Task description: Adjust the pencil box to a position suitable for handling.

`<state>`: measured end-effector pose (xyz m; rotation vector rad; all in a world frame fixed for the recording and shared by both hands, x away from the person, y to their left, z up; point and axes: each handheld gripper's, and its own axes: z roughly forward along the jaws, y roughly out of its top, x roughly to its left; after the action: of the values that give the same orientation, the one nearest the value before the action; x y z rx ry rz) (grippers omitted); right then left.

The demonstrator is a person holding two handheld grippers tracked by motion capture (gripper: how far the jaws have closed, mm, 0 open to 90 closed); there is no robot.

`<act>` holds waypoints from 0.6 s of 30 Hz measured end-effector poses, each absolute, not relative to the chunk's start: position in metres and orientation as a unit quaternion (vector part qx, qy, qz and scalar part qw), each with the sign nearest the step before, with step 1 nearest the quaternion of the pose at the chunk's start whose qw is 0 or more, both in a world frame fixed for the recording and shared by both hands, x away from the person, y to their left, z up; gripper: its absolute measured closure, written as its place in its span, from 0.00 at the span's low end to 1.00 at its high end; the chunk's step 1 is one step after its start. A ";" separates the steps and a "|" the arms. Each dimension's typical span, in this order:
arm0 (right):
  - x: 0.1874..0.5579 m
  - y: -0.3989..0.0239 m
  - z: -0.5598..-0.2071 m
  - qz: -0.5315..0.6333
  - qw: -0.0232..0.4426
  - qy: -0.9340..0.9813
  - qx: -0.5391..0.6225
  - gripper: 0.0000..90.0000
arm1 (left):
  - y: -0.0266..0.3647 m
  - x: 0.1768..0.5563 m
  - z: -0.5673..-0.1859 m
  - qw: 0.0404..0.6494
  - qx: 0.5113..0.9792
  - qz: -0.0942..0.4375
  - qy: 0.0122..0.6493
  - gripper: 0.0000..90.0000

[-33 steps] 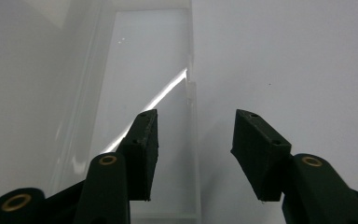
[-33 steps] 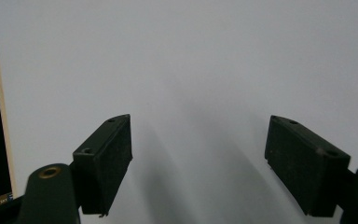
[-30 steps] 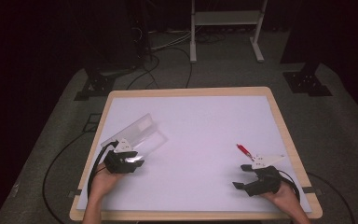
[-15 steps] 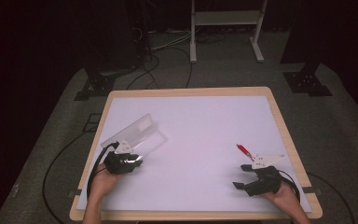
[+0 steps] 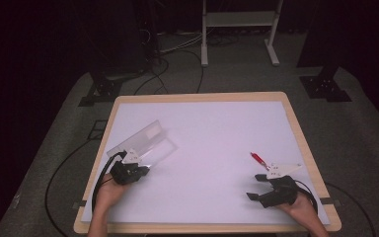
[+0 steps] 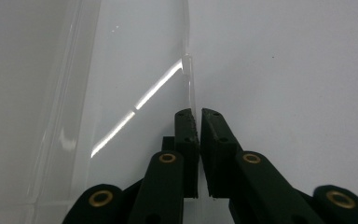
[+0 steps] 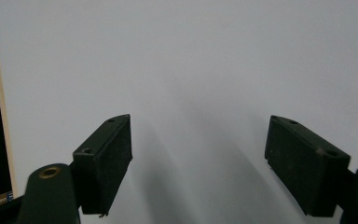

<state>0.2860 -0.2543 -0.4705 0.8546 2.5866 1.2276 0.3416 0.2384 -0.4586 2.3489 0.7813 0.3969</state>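
A clear plastic case (image 5: 145, 139) lies open on the white table top (image 5: 217, 128) at the left. My left gripper (image 5: 145, 164) sits at its near corner. In the left gripper view its jaws (image 6: 198, 116) have just been closing and now pinch the case's thin upright clear wall (image 6: 189, 79) between the pads. At the right, my right gripper (image 5: 255, 186) rests on the table with its jaws wide apart; in the right gripper view (image 7: 198, 140) nothing lies between them. A red pen (image 5: 258, 159) lies just beyond it.
The table has a wooden rim (image 5: 202, 96). Behind it on the dark floor are a white metal stand (image 5: 237, 19), black cables (image 5: 177, 74) and black floor bases (image 5: 325, 86). A cable (image 5: 64, 168) runs off the table's left side.
The left gripper's jaws have drawn together on the clear case's edge. Both hands, the case and the pen stay where they were.
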 end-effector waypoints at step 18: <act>0.286 -0.255 -0.470 0.410 0.076 0.863 0.284 0.24 | 0.236 0.337 -0.451 0.320 0.887 0.177 0.281 0.99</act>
<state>0.2859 -0.2548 -0.4703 0.8513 2.5888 1.2298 0.3370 0.2359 -0.4508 2.3324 0.7383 0.4646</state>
